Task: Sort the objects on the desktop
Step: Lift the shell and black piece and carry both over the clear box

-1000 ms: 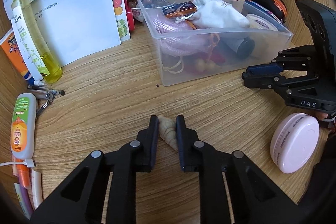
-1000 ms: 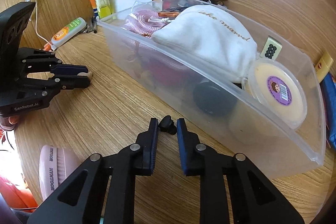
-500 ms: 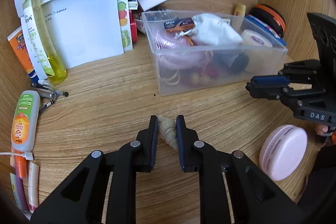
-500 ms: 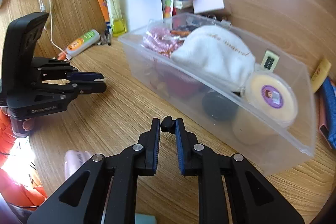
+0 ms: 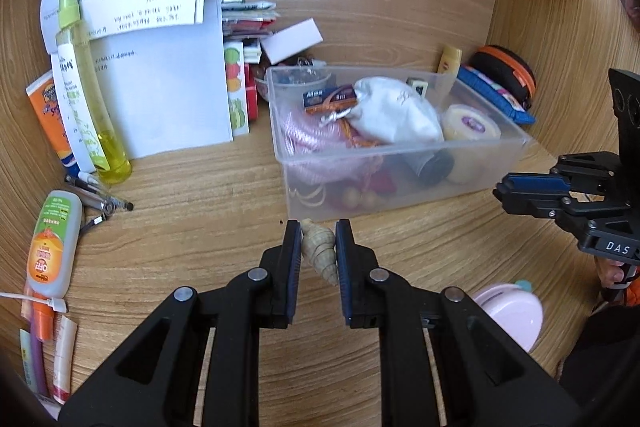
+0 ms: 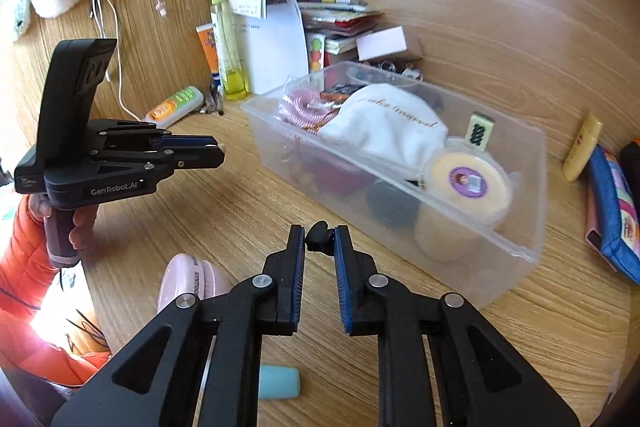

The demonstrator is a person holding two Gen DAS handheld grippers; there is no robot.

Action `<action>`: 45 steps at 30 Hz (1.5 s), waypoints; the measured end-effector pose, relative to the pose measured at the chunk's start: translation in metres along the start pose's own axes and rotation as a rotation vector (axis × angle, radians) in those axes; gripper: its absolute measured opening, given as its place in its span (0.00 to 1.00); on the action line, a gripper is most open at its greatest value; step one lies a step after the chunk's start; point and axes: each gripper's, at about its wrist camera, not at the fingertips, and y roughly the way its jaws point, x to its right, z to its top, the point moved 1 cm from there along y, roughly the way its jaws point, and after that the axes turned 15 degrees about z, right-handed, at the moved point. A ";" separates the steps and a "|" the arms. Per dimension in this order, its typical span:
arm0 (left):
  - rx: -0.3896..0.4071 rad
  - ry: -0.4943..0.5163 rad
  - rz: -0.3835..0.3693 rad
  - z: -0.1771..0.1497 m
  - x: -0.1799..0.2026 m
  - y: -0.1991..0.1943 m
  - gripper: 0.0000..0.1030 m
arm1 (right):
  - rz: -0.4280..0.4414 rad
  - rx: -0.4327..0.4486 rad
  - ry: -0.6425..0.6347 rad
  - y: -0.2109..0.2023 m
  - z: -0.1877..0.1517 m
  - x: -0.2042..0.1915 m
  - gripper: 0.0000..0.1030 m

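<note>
left claw (image 5: 318, 253): clamped on a pale spiral shell (image 5: 320, 250), pads pressed on both its sides, point aimed back toward the wrist.
right claw (image 6: 319, 247): clamped on a small black piece (image 6: 319, 235); too small to say what it is.
shell: held clear of the desk (image 5: 200, 235), in front of the near wall of the bin (image 5: 400, 187), not yet over it.
black piece: held off the desk, near the bin's long side, still outside it.
bin: clear plastic, already crowded with a white pouch (image 6: 384, 131), pink cord (image 5: 304, 135), a round tub (image 6: 466, 181), a tile (image 6: 478, 131) and dark items lower down.
change: a second ago both claws sat low over the wood with the same grips; now both are higher and the bin sits further off and lower in each view. the pink case (image 5: 510, 311) has slid toward the frame edge.
meaning: both picks look secure, since neither item has shifted between the pads. the step in hand is carrying them to the bin.
next: each claw needs to clear the rim, then find a gap; free room looks scarce, best near the tub end or on top of the pouch.
risk: the shell is tapered and could slip out; the two claws are close and could crowd each other at the rim.
left to sort: tubes (image 5: 52, 239), clippers (image 5: 100, 205), pink case, a teal cap (image 6: 278, 382).
</note>
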 end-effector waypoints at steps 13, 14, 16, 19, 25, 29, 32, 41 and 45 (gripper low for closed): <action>0.078 -0.033 -0.002 0.030 -0.005 -0.013 0.16 | -0.038 0.080 0.045 -0.029 0.003 0.023 0.13; 0.083 -0.032 -0.004 0.032 -0.004 -0.013 0.16 | -0.042 0.090 0.049 -0.032 0.004 0.026 0.13; 0.091 -0.029 -0.010 0.037 -0.002 -0.012 0.16 | -0.049 0.111 0.058 -0.037 0.006 0.031 0.13; 0.090 -0.026 -0.024 0.043 0.005 -0.008 0.16 | -0.074 0.143 0.078 -0.046 0.010 0.041 0.13; 0.091 -0.023 -0.057 0.055 0.020 0.005 0.16 | -0.115 0.150 0.131 -0.050 0.011 0.064 0.13; 0.079 -0.012 -0.068 0.059 0.028 0.014 0.16 | -0.134 0.129 0.156 -0.045 0.006 0.076 0.13; 0.060 0.000 -0.067 0.059 0.033 0.022 0.16 | -0.150 0.117 0.168 -0.042 0.003 0.083 0.13; 0.015 -0.017 -0.058 0.056 0.031 0.041 0.16 | -0.204 0.105 0.113 -0.036 0.003 0.081 0.13; 0.013 -0.024 -0.058 0.055 0.029 0.043 0.16 | -0.215 0.101 0.103 -0.033 0.004 0.080 0.13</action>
